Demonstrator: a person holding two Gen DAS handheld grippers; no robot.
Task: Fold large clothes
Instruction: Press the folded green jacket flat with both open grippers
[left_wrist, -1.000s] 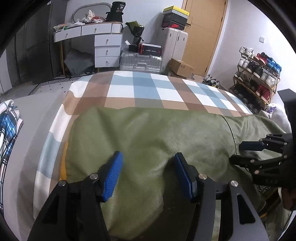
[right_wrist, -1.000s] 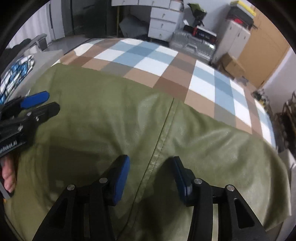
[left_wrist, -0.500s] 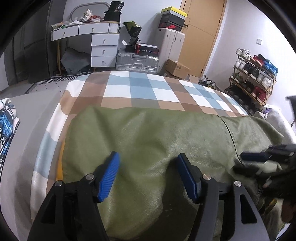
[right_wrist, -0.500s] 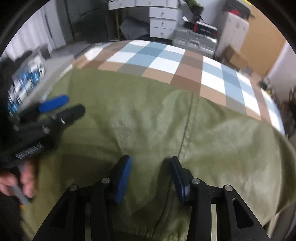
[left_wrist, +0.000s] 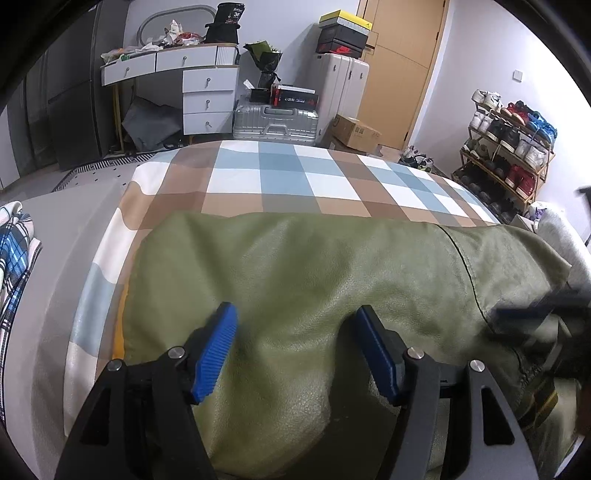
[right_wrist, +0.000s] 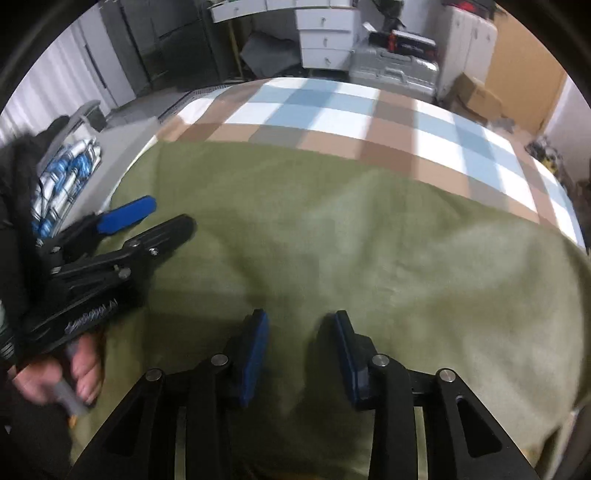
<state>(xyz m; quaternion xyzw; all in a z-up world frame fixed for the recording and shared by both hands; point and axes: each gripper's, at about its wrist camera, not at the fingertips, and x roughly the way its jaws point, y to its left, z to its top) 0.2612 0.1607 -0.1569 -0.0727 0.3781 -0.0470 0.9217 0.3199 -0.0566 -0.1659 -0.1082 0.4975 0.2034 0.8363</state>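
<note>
While both grippers hang over it, the big olive-green suede-like garment (left_wrist: 317, 280) is lying spread flat across a bed with a checked blue, brown and white cover (left_wrist: 295, 181), taking up the near half of it. A stitched seam (left_wrist: 467, 258) runs down the cloth toward the right side in the left wrist view.

Left gripper (left_wrist: 295, 343): blue-padded jaws wide apart, nothing between them, just fabric underneath. You can spot it from the right wrist view too (right_wrist: 162, 218), off to the left over the garment's edge, with the person's hand (right_wrist: 74, 373) wrapped round the handle.

Right gripper (right_wrist: 299, 350): jaws parted as well, not pinching anything, sitting just above the cloth near the front edge. Can't tell if the pads actually touch the fabric, that view's pretty blurry.

A blue-and-white plaid cloth (left_wrist: 14, 251) sits off the left side of the bed, and there's a silver hard-shell suitcase (left_wrist: 275, 120) on the floor past the far end.
</note>
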